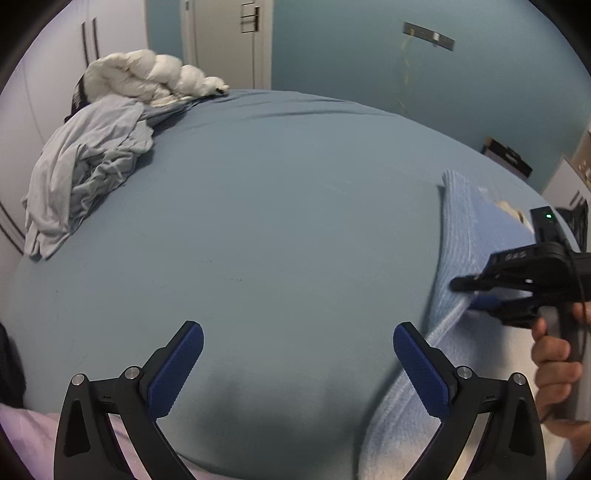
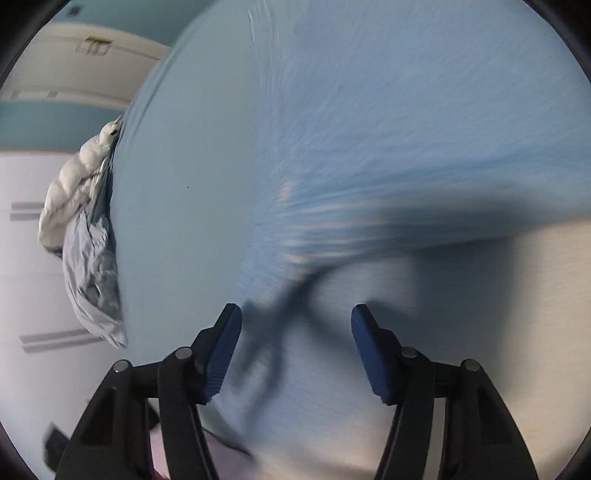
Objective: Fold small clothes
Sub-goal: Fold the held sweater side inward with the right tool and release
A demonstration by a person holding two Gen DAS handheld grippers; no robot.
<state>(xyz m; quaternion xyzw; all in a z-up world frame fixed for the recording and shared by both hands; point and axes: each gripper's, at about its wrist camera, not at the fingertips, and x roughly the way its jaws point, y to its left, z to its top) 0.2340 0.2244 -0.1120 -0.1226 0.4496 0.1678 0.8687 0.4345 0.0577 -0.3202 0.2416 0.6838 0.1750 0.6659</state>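
A light blue knitted garment lies on the bed at the right of the left wrist view, its pale edge running down to the near right. It fills the blurred right wrist view. My left gripper is open and empty over the bare blue sheet, left of the garment. My right gripper is open just above the garment, its shadow on the cloth. In the left wrist view the right gripper hovers at the garment's edge, held by a hand.
A crumpled pale blue sheet and a white duvet are heaped at the bed's far left corner, also in the right wrist view. White wardrobe doors and a blue wall stand behind. A black box lies beyond the bed's right edge.
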